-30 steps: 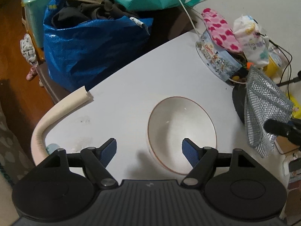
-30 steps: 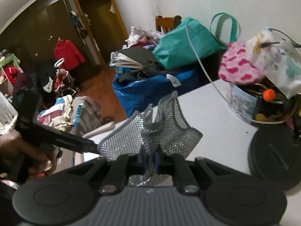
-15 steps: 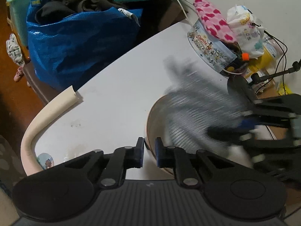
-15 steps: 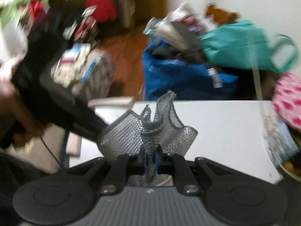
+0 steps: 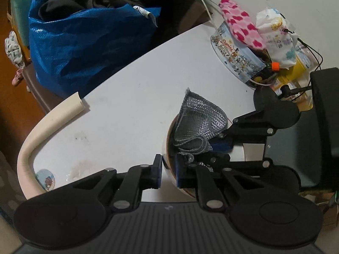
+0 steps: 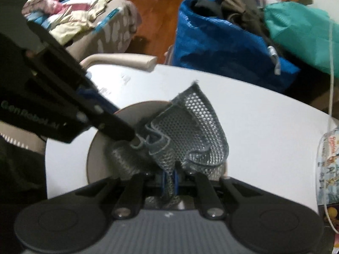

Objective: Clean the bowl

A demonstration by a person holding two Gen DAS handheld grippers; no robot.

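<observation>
Bowl [image 5: 169, 131] sits low and centre-right in the left wrist view, on the white table [image 5: 131, 97], mostly hidden behind the tools. The left gripper [image 5: 168, 170] is clenched on the bowl's near rim, one blue pad outside the wall and one inside. A silver mesh scrubbing cloth [image 5: 199, 120] stands bunched inside the bowl, one corner pointing up. The right gripper [image 5: 214, 146] reaches in from the right of that frame; in its own view the right gripper [image 6: 169, 182] is pinched shut on the mesh cloth [image 6: 190, 135] at bottom centre, with the bowl [image 6: 135, 112] just behind. At upper right of the left view is a cookie tin [image 5: 237, 57]; at upper left, a blue bag [image 5: 84, 44].
</observation>
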